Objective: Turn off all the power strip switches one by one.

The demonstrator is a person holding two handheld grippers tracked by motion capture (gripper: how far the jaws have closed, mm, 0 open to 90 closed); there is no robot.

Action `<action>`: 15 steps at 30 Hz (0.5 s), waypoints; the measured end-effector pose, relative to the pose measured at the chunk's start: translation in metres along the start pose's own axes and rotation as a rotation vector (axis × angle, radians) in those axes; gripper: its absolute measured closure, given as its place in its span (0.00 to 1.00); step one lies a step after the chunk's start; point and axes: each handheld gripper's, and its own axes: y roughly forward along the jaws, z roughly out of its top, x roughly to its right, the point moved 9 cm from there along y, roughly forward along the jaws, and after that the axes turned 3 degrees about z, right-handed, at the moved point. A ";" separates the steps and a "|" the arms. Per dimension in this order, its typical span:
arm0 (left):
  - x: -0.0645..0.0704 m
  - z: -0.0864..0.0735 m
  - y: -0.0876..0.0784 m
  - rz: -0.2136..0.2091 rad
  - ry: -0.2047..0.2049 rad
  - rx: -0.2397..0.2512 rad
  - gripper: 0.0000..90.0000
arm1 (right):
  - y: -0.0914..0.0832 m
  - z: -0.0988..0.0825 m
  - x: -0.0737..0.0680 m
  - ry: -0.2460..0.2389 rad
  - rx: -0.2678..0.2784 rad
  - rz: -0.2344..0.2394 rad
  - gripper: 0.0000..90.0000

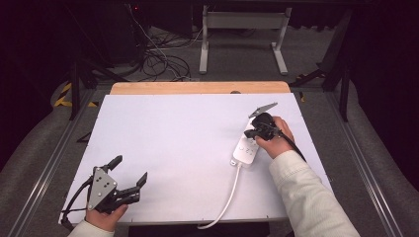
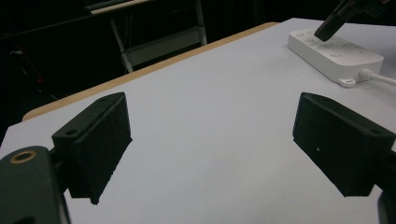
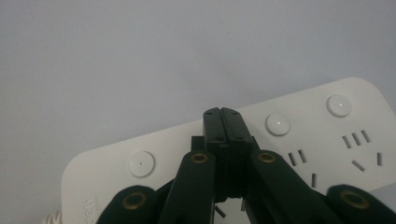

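currently, the power strip is seen lying on the white table toward its right side, somewhat short of the right edge, with its white cable trailing back over the near edge. the right gripper is held over the strip with its jaws pressed fully together and nothing gripped between them; in the right gripper view the closed tips are placed over the strip's top face, between two round buttons, though contact cannot be told. the left gripper is kept near the front left corner of the table, well apart from the strip, its jaws spread wide and empty. in the left gripper view bare white surface is shown between the two pads, with the strip set far off at the upper right. a broad stretch of open tabletop is left between the two grippers and toward the far wooden edge. beyond that edge, a floor with loose cables and a table frame is seen.
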 end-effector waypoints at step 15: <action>0.001 0.000 0.000 0.000 -0.001 -0.001 0.13 | 0.007 -0.004 -0.003 0.000 -0.015 0.000 1.00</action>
